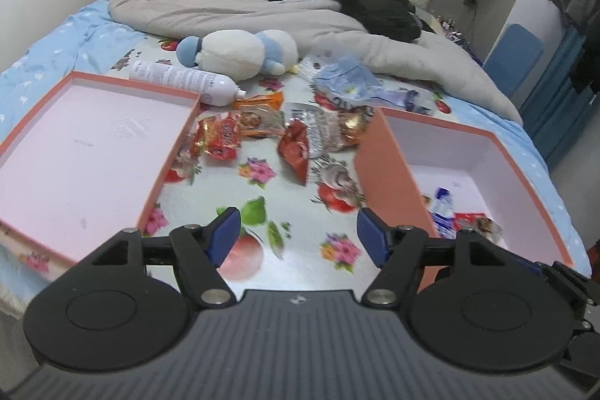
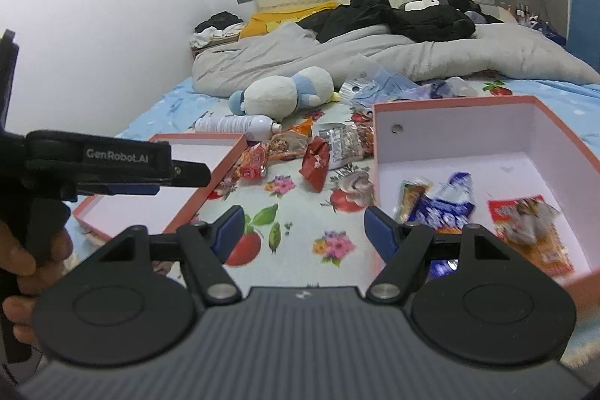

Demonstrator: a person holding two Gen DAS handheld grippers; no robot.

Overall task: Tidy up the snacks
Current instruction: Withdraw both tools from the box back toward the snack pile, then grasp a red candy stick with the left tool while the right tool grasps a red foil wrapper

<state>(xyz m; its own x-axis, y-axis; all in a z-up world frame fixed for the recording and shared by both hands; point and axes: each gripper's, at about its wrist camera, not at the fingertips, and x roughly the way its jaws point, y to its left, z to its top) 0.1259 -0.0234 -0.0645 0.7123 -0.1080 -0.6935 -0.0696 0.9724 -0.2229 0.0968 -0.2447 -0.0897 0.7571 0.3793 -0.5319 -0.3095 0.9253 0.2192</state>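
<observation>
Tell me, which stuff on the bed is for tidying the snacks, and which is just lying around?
For the job:
- loose snack packets
- deep box with three packets already in it
- shallow lid, nothing in it
- left gripper and right gripper, both open

Just lying about:
- plush toy
- white bottle
- grey duvet
- black clothes

The white words "GenRobot.AI" stand on the black side of the left gripper (image 2: pixel 187 175), at the left.
</observation>
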